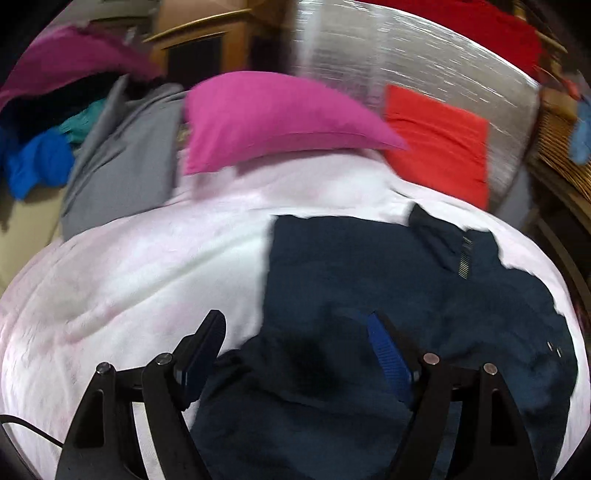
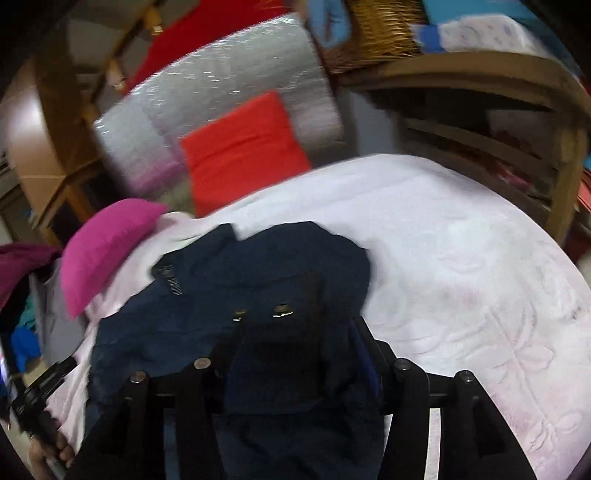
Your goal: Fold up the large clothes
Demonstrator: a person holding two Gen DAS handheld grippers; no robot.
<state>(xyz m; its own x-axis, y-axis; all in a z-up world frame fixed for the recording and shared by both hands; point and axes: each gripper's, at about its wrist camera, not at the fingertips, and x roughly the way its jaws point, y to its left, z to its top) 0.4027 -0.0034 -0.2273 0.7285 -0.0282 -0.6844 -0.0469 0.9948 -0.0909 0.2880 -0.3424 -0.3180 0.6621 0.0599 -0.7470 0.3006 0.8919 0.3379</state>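
Note:
A dark navy garment (image 1: pixel 369 266) with metal snaps lies spread on a white and pink blanket (image 1: pixel 147 266) that covers the bed. My left gripper (image 1: pixel 295 321) hovers open over the garment's near left part, and its blue-padded fingers (image 1: pixel 388 354) hold nothing. In the right wrist view the navy garment (image 2: pixel 258 266) bunches up between the fingers of my right gripper (image 2: pixel 299 328). The fabric fills the gap, touches both fingers and stands raised off the blanket (image 2: pixel 461 258). A hand (image 2: pixel 48 454) holding the left tool shows at the lower left.
A pink pillow (image 1: pixel 266 118) and a red cushion (image 1: pixel 439 147) lie at the head of the bed against a silver padded mat (image 1: pixel 406 55). A grey garment (image 1: pixel 122 158) and a pile of coloured clothes (image 1: pixel 44 129) sit at the left. Wooden shelving (image 2: pixel 517 122) and a wicker basket (image 2: pixel 380 29) stand on the right.

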